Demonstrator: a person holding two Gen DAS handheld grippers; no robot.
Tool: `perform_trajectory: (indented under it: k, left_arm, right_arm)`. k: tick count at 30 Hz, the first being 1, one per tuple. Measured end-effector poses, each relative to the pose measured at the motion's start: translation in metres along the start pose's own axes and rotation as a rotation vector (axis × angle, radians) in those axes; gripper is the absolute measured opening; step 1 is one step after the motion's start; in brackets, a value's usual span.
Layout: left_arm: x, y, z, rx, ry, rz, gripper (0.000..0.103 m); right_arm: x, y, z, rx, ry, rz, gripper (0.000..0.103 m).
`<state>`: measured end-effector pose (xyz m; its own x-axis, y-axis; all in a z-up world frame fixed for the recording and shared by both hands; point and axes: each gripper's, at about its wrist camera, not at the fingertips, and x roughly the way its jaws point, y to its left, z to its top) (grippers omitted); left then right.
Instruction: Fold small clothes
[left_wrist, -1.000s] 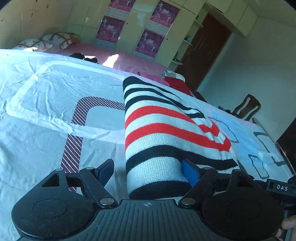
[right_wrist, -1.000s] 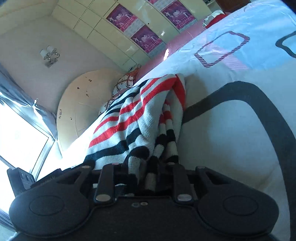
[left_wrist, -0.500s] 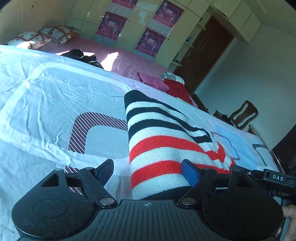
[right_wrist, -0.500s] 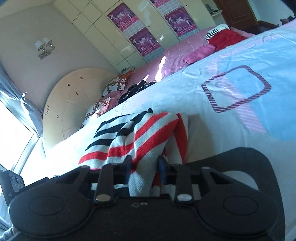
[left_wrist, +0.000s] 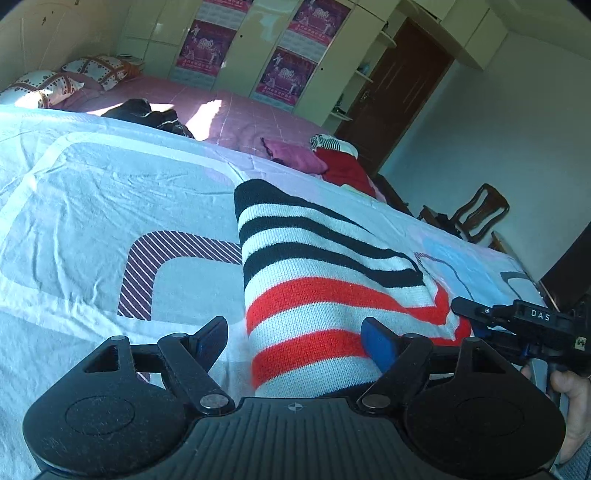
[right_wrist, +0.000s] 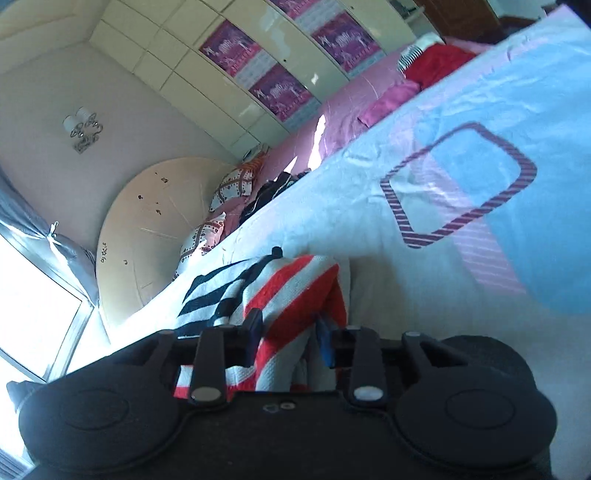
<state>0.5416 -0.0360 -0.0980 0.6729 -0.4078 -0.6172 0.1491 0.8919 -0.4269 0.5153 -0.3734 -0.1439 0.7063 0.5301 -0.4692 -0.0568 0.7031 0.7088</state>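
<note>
A knitted sweater (left_wrist: 325, 280) with black, white and red stripes lies folded on the pale patterned bedsheet (left_wrist: 92, 206). My left gripper (left_wrist: 295, 343) stands open over its near end: the blue pad (left_wrist: 380, 347) rests above the knit, the other finger is just off its left edge. In the left wrist view my right gripper (left_wrist: 517, 321) comes in from the right at the sweater's red-striped corner, with a hand (left_wrist: 569, 387) on its grip. The right gripper (right_wrist: 290, 332) has bunched sweater (right_wrist: 288, 295) fabric between its jaws, which are opening; the pads no longer pinch it.
Beyond the sheet's far edge lies a pink bedcover (left_wrist: 229, 118) with dark clothes (left_wrist: 147, 114), a pink garment (left_wrist: 295, 155) and a red one (left_wrist: 343, 170). Pillows (left_wrist: 55, 81) sit at the headboard. Wardrobes, a door and a wooden chair (left_wrist: 476, 214) stand behind.
Both grippers drew back along the bed, and the sweater's near end came with the right gripper. The right jaws, shut on the knit before, have widened. The left jaws stayed wide.
</note>
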Motion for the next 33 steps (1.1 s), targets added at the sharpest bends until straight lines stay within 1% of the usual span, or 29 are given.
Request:
perform_trajectory:
  k: [1, 2, 3, 4, 5, 6, 7, 9, 10, 11, 12, 14, 15, 17, 19, 20, 21, 22, 23, 24, 26, 27, 28, 29, 31, 32, 33]
  left_arm:
    - [0.003, 0.001, 0.000, -0.005, 0.008, -0.003, 0.079]
    - [0.006, 0.001, 0.000, -0.004, 0.018, 0.002, 0.079]
    - [0.008, 0.001, -0.002, 0.005, 0.026, 0.015, 0.079]
    - [0.010, 0.001, -0.003, 0.010, 0.024, 0.019, 0.079]
    - [0.011, 0.002, -0.006, 0.004, 0.021, 0.014, 0.079]
    - [0.013, 0.003, -0.007, -0.011, 0.021, 0.006, 0.079]
    - [0.013, 0.003, -0.007, -0.015, 0.021, 0.007, 0.079]
    - [0.002, -0.001, -0.005, -0.004, 0.015, 0.025, 0.079]
    - [-0.005, -0.003, -0.006, 0.007, 0.006, 0.023, 0.079]
    - [-0.019, -0.005, -0.009, 0.027, -0.015, 0.006, 0.079]
    - [-0.031, -0.005, -0.013, 0.033, -0.029, -0.004, 0.079]
    - [-0.047, -0.004, -0.024, 0.025, -0.023, -0.020, 0.079]
    - [-0.053, -0.004, -0.031, 0.025, -0.019, -0.025, 0.079]
    - [-0.063, -0.003, -0.045, 0.018, -0.012, -0.030, 0.079]
    - [-0.067, -0.001, -0.056, 0.000, -0.001, -0.034, 0.079]
    - [-0.066, 0.002, -0.060, -0.016, 0.002, -0.034, 0.079]
    - [-0.065, 0.005, -0.064, -0.036, 0.009, -0.032, 0.079]
    - [-0.064, 0.007, -0.066, -0.048, 0.018, -0.028, 0.079]
    - [-0.063, 0.006, -0.068, -0.044, 0.025, -0.013, 0.079]
    - [-0.064, 0.003, -0.068, -0.028, 0.029, 0.008, 0.079]
    - [-0.069, -0.008, -0.066, 0.040, 0.025, 0.044, 0.078]
    - [-0.069, -0.013, -0.067, 0.084, 0.038, 0.071, 0.079]
    - [-0.066, -0.015, -0.070, 0.108, 0.055, 0.089, 0.079]
    - [-0.062, -0.013, -0.075, 0.112, 0.082, 0.091, 0.079]
    - [-0.063, -0.011, -0.080, 0.132, 0.068, 0.093, 0.079]
    - [-0.067, -0.012, -0.078, 0.125, 0.075, 0.095, 0.078]
    - [-0.073, -0.012, -0.074, 0.114, 0.064, 0.093, 0.078]
  right_arm:
    - [0.004, -0.002, 0.003, 0.016, 0.000, -0.002, 0.022]
    - [0.006, 0.001, 0.005, -0.012, -0.023, -0.008, 0.010]
    - [0.005, 0.012, 0.006, -0.097, -0.046, -0.041, 0.010]
    - [0.009, 0.023, 0.003, -0.194, -0.044, -0.113, 0.010]
    - [0.019, 0.033, -0.002, -0.300, -0.015, -0.207, 0.010]
    - [0.026, 0.036, -0.010, -0.356, -0.004, -0.254, 0.010]
    - [0.025, 0.037, -0.012, -0.364, -0.013, -0.263, 0.010]
    - [0.012, 0.045, -0.012, -0.340, -0.025, -0.272, 0.021]
    - [-0.003, 0.048, -0.013, -0.319, -0.053, -0.266, 0.027]
    - [-0.022, 0.051, -0.015, -0.300, -0.082, -0.240, 0.031]
    - [-0.043, 0.051, -0.021, -0.258, -0.085, -0.190, 0.033]
    - [-0.067, 0.048, -0.038, -0.195, -0.007, -0.129, 0.033]
    - [-0.076, 0.048, -0.051, -0.187, 0.023, -0.122, 0.033]
    - [-0.088, 0.046, -0.072, -0.156, 0.066, -0.103, 0.035]
    - [-0.091, 0.042, -0.085, -0.094, 0.098, -0.072, 0.038]
    - [-0.089, 0.044, -0.088, -0.088, 0.095, -0.064, 0.036]
    - [-0.088, 0.045, -0.091, -0.094, 0.083, -0.065, 0.030]
    - [-0.086, 0.048, -0.094, -0.113, 0.078, -0.069, 0.012]
    - [-0.082, 0.053, -0.095, -0.162, 0.079, -0.102, 0.008]
    - [-0.082, 0.057, -0.096, -0.198, 0.071, -0.130, 0.007]
    - [-0.091, 0.064, -0.097, -0.239, 0.044, -0.131, 0.006]
    - [-0.091, 0.067, -0.099, -0.266, 0.047, -0.153, 0.006]
    - [-0.086, 0.062, -0.104, -0.283, 0.074, -0.182, 0.006]
    - [-0.078, 0.054, -0.112, -0.299, 0.106, -0.221, 0.006]
    - [-0.075, 0.048, -0.116, -0.286, 0.095, -0.214, 0.005]
    - [-0.077, 0.051, -0.113, -0.275, 0.096, -0.212, 0.008]
    - [-0.081, 0.056, -0.109, -0.272, 0.086, -0.200, 0.008]
